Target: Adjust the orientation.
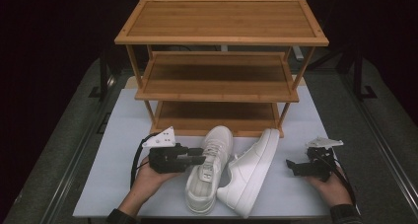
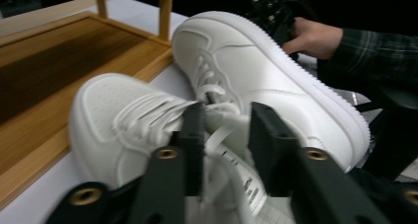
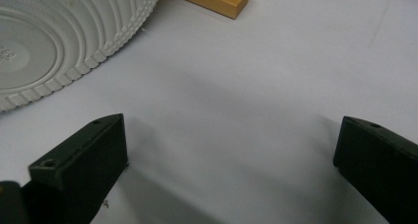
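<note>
Left gripper (image 2: 222, 130) stood part-open astride the shoe (image 1: 209, 167) tongue; next, close. Right gripper (image 3: 231, 150) gaped empty.

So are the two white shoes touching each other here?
Touching. In the left gripper view the tilted shoe leans against the laces side of the upright shoe, with no gap; the high view agrees.

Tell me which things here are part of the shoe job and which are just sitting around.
In the job:
- upright white shoe, its tongue and laces between the jaws of the left gripper
- second white shoe, tipped on its side against it
- wooden shoe rack, likely where they go

Just there:
- right gripper, open and apart from the shoes
- white table mat
</note>
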### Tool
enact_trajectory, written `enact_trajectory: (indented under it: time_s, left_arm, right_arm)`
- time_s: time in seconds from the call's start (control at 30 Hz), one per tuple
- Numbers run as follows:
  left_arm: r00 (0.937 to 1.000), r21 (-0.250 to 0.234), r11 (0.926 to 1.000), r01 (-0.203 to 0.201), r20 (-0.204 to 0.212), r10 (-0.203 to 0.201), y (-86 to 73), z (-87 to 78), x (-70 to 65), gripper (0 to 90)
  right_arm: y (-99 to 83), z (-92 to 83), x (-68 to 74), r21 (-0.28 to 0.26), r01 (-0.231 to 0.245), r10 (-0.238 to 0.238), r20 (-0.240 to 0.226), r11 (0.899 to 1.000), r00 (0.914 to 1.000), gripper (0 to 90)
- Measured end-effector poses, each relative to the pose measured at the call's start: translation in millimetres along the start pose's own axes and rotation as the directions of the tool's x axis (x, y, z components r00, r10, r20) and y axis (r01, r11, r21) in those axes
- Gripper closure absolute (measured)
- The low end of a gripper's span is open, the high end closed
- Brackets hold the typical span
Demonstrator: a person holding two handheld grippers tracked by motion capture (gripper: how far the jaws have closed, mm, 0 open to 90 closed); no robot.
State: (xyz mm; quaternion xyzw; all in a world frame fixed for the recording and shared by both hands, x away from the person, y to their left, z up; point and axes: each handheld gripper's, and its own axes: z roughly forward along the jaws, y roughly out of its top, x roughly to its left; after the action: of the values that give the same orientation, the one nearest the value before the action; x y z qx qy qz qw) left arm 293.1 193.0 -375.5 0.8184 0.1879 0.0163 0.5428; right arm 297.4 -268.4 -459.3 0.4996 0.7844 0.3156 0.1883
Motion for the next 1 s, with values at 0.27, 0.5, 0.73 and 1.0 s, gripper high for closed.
enact_trajectory:
  time_s: [0.27,0.5,0.73,1.0]
  left_arm:
    - [0.9981,0.061,0.9981,0.002,-0.062,0.002,-8.5,0.8,0.9,45.9]
    - [0.9982,0.126,0.9919,0.017,-0.060,-0.009,-17.9,15.7,0.0,45.2]
    - [0.9975,0.132,0.9911,0.018,-0.070,-0.009,-20.1,15.4,-1.1,51.6]
    - [0.9966,0.142,0.9897,0.018,-0.082,-0.006,-16.8,11.0,-4.8,68.7]
  right_arm:
    - [0.0,0.0,-0.1,0.000,0.000,0.000,-0.001,1.000,1.0000,0.0]
    - [0.0,0.0,-0.1,0.000,0.000,0.000,-0.001,1.000,1.0000,0.0]
    - [0.0,0.0,-0.1,0.000,-0.001,0.001,-0.001,1.000,1.0000,0.0]
    - [0.0,0.0,-0.1,0.001,-0.001,0.001,-0.001,1.000,1.0000,0.0]
